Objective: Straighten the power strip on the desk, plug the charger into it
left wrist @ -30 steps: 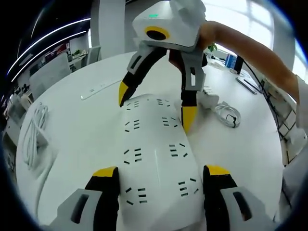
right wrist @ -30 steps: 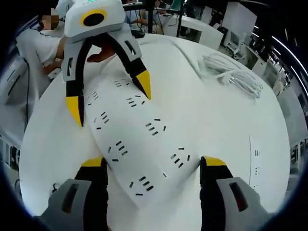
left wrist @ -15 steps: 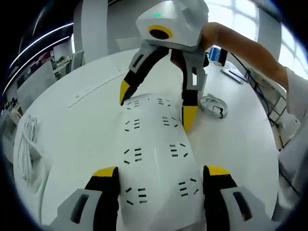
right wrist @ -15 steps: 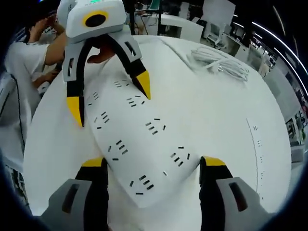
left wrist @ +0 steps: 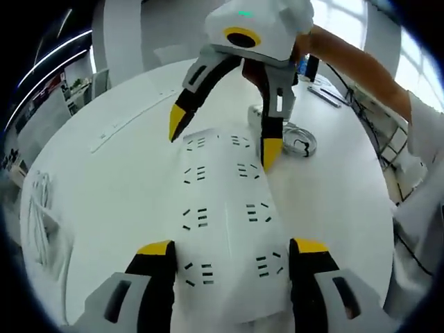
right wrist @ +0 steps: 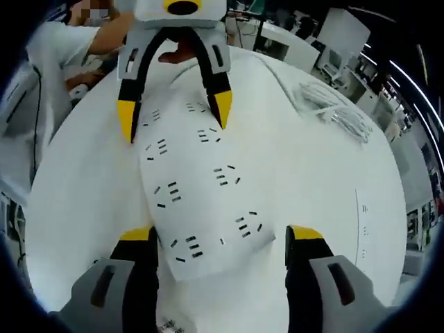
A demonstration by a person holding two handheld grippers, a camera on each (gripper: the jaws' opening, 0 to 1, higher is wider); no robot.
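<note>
A wide white power strip with two rows of sockets lies flat on the round white table. My left gripper straddles its near end, open, with a narrow gap on each side. My right gripper faces it from the far end, its yellow-tipped jaws spread just wider than the strip. In the right gripper view the power strip runs from my right gripper up to my left gripper. A white charger with a coiled cable lies beyond the strip's far end, to the right.
A long, thin white bar lies at the far left and a bundle of white cable at the table's left edge. The same bundle and bar lie right of the strip. A person's arm holds my right gripper.
The strip looks smaller and lies straighter between the two grippers. Both cameras have drawn back a little. Small gaps now show between the jaws and the strip's sides.
</note>
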